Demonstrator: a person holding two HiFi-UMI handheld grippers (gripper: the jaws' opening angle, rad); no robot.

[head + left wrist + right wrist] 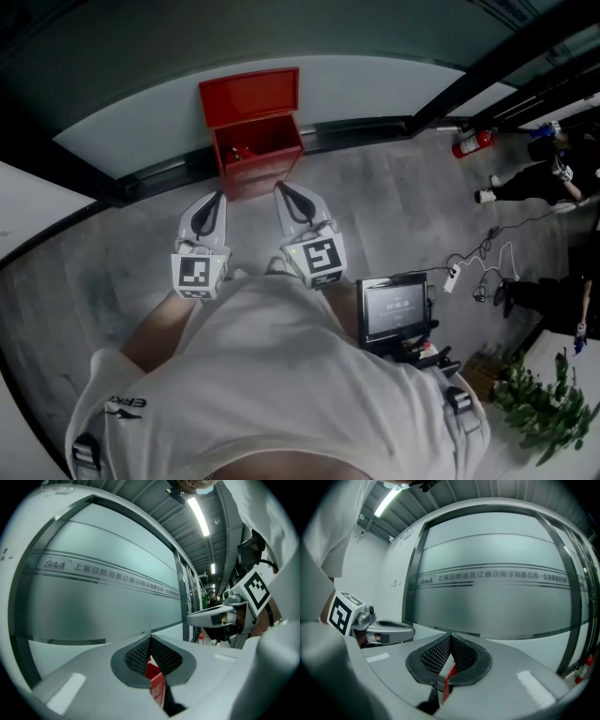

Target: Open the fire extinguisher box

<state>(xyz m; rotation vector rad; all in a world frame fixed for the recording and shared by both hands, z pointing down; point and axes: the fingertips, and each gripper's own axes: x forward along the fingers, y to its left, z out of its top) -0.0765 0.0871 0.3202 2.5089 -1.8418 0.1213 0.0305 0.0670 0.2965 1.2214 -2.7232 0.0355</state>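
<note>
The red fire extinguisher box (258, 155) stands on the floor against the frosted glass wall, with its lid (248, 97) raised upright and the inside showing. Just in front of it my left gripper (218, 196) and right gripper (281, 190) are side by side, both shut and holding nothing. In the left gripper view the shut left gripper (151, 637) shows a strip of the red box (155, 679) below its tips, and the right gripper (213, 616) is at the right. In the right gripper view the shut right gripper (450, 635) shows a red sliver of the box (449, 679).
A red fire extinguisher (473, 142) lies on the floor at the right, also seen as a red cylinder (581, 667) by the wall. A screen on a stand (396, 309), cables (473, 267), a plant (548, 403) and a person (544, 173) are to the right.
</note>
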